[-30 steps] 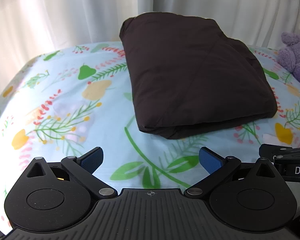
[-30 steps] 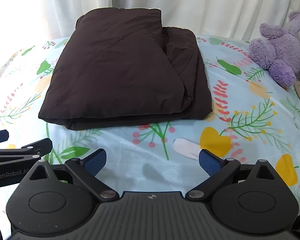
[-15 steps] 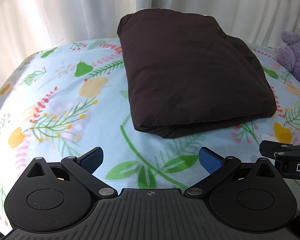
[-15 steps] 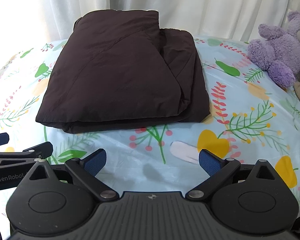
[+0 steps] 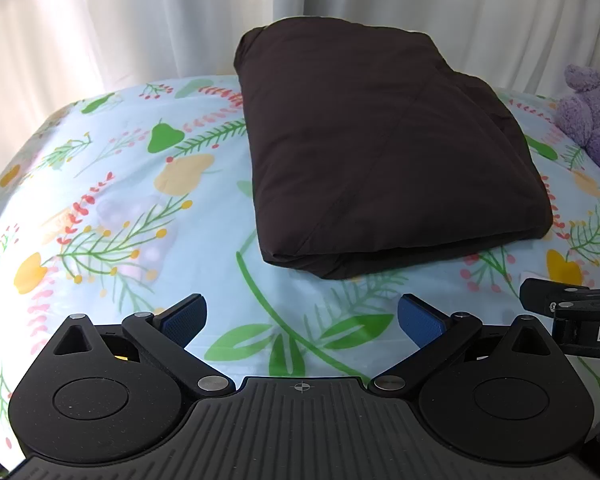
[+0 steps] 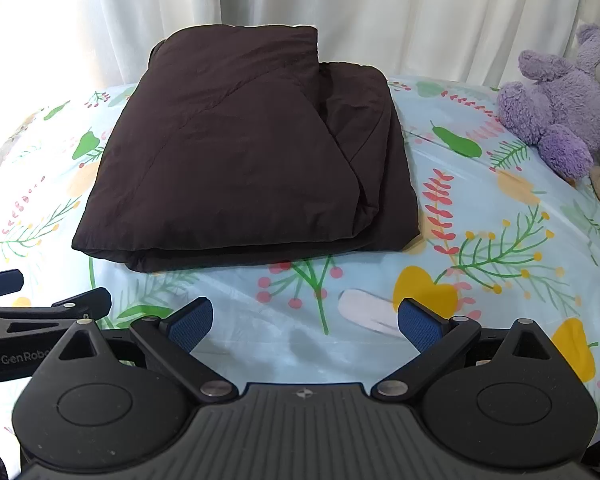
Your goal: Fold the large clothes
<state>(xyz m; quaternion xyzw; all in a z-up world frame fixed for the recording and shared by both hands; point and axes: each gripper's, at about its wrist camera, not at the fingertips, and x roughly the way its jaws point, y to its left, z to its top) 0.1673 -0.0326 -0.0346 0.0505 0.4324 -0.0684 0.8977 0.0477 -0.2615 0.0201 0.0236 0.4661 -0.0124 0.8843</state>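
Garment [image 5: 380, 152], dark and folded, lies on floral sheet [image 5: 100, 208]; left gripper [image 5: 300, 316] and right gripper [image 6: 304, 316] both gape wide, empty

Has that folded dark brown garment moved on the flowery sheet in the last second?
No. The folded dark brown garment keeps its place beside the sheet's green pear print; only the cameras shifted slightly.

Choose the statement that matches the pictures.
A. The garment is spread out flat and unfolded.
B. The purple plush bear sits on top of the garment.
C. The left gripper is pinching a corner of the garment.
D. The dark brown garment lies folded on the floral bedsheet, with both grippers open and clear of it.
D: the dark brown folded garment rests as a stacked bundle on the floral bedsheet, while the left gripper and right gripper hang spread and empty short of its near edge.
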